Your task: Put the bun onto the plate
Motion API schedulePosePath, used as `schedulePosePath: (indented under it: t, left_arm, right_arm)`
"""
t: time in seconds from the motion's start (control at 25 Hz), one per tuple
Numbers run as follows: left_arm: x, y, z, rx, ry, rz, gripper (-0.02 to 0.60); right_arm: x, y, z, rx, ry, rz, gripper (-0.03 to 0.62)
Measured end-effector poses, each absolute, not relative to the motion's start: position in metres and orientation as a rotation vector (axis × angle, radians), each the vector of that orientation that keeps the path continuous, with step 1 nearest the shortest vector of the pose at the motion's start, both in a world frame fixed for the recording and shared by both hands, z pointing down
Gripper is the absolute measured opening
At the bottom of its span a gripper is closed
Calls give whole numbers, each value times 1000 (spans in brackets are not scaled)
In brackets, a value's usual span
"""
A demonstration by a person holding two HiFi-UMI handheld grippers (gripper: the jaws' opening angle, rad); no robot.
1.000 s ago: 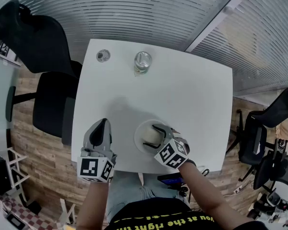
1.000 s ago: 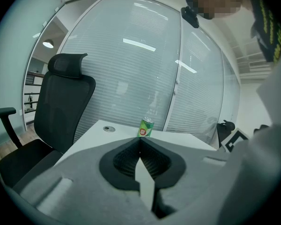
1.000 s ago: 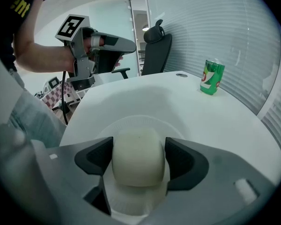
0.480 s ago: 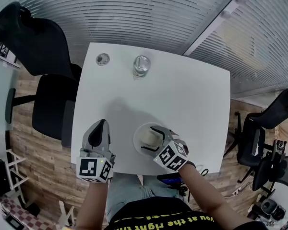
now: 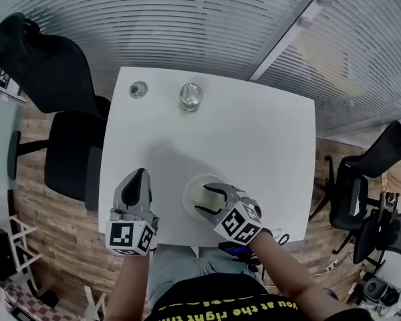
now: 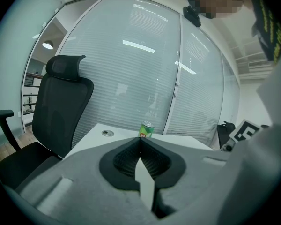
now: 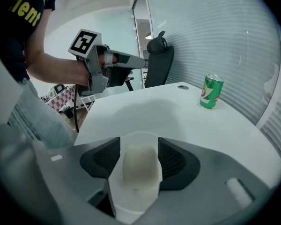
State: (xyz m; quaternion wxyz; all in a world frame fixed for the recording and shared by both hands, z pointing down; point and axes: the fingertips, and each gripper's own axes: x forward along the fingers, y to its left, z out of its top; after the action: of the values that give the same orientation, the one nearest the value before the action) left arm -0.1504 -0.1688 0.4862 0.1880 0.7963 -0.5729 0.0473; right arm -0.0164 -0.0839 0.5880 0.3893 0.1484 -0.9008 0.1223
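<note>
A pale bun (image 5: 208, 193) lies on the white plate (image 5: 189, 190) near the table's front edge. In the right gripper view the bun (image 7: 140, 165) shows between the two dark pads, resting on the plate (image 7: 136, 137) below them. My right gripper (image 5: 204, 200) hovers just over it. Its jaws are closing, but the pads do not press on the bun. My left gripper (image 5: 139, 178) rests at the plate's left with its jaws shut (image 6: 140, 145) and nothing in them.
A green drink can (image 5: 190, 97) stands at the table's far side, with a round cable hole (image 5: 138, 89) to its left. A black office chair (image 5: 53, 79) stands by the table's left edge, more chairs at the right.
My right gripper has lifted and drawn back a little from the bun, and its jaws have narrowed. The bun stays on the plate. The left gripper has kept still.
</note>
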Motion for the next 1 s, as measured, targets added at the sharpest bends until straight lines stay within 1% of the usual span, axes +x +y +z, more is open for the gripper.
schedulePosePath:
  t: [0.2, 0.48, 0.64, 0.76, 1.0]
  left_arm:
    - [-147, -173, 481, 2257, -1604, 131, 0]
    - [-147, -176, 478, 2280, -1593, 140, 0]
    - [-143, -177, 473, 2296, -1581, 137, 0]
    - [-141, -177, 469, 2310, -1577, 139, 0]
    - [-137, -178, 460, 2339, -1568, 132, 0]
  right_arm:
    - [-15, -90, 578, 418, -2322, 313, 185]
    - [-11, -95, 572, 456, -2329, 315, 108]
    - [-8, -98, 565, 490, -2343, 312, 26]
    - [-6, -101, 558, 509, -2352, 314, 9]
    - [3, -110, 539, 579, -2381, 273, 8]
